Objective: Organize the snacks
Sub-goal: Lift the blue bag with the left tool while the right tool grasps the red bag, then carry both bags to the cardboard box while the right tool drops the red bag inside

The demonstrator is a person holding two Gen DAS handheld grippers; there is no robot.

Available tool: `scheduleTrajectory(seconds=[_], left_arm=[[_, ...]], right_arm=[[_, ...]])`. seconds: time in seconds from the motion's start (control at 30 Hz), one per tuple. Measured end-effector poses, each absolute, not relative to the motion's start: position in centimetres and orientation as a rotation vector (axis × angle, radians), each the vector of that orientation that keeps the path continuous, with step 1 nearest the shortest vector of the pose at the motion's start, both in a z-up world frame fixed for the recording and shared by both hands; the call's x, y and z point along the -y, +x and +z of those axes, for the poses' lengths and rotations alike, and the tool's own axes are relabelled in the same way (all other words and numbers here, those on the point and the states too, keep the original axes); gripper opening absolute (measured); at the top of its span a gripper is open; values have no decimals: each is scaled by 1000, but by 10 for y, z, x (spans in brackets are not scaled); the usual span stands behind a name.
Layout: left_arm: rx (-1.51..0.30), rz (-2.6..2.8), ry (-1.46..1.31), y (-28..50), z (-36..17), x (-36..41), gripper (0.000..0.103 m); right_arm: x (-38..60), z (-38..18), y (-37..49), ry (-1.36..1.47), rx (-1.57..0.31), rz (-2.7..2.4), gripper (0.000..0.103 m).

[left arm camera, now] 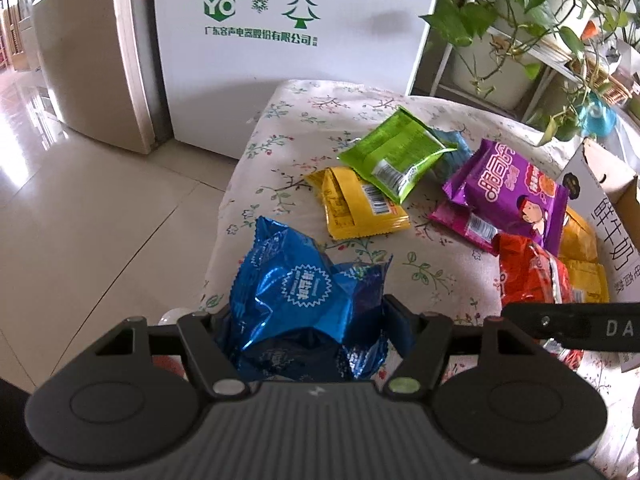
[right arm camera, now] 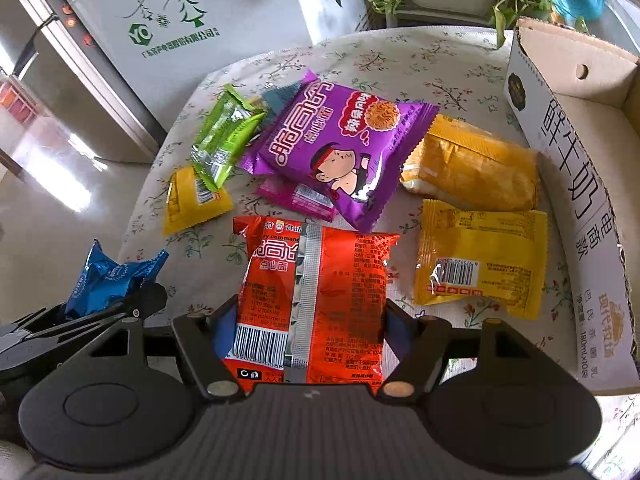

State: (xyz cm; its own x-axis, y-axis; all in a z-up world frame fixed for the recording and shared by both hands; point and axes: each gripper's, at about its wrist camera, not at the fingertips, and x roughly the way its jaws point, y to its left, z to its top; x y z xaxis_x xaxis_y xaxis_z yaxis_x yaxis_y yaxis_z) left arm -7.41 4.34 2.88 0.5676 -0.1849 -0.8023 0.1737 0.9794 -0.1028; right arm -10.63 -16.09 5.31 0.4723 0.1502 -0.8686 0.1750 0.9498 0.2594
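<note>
My left gripper [left arm camera: 306, 320] is shut on a crumpled blue foil snack bag [left arm camera: 296, 292], held at the near left edge of the floral-cloth table [left arm camera: 360, 112]; that bag also shows in the right wrist view [right arm camera: 108, 276]. My right gripper [right arm camera: 304, 320] is shut on a red noodle packet [right arm camera: 316, 292], seen in the left wrist view [left arm camera: 532, 272] too. On the cloth lie a green packet [right arm camera: 224, 136], a small yellow packet [right arm camera: 192, 200], a purple noodle packet [right arm camera: 340, 148] over a pink packet [right arm camera: 296, 196], and two yellow packets [right arm camera: 476, 164] [right arm camera: 480, 260].
An open cardboard milk box [right arm camera: 568, 184] stands along the table's right edge. A white fridge with green tree print [left arm camera: 272, 40] stands behind the table, potted plants [left arm camera: 532, 12] at the back right. Tiled floor [left arm camera: 100, 200] lies to the left.
</note>
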Motion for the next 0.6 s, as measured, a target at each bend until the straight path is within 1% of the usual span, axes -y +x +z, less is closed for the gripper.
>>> scheduleTrajectory(seconds=[0.3,0.6], left_arm=[[-909,-164,-27,-85,40,-46,69],[-880,-177,-9,-97,55,-31,70]], right_arm=[[158,70,-115,301,-1027,52,77],[170,91,-128,336,-933,114,77]])
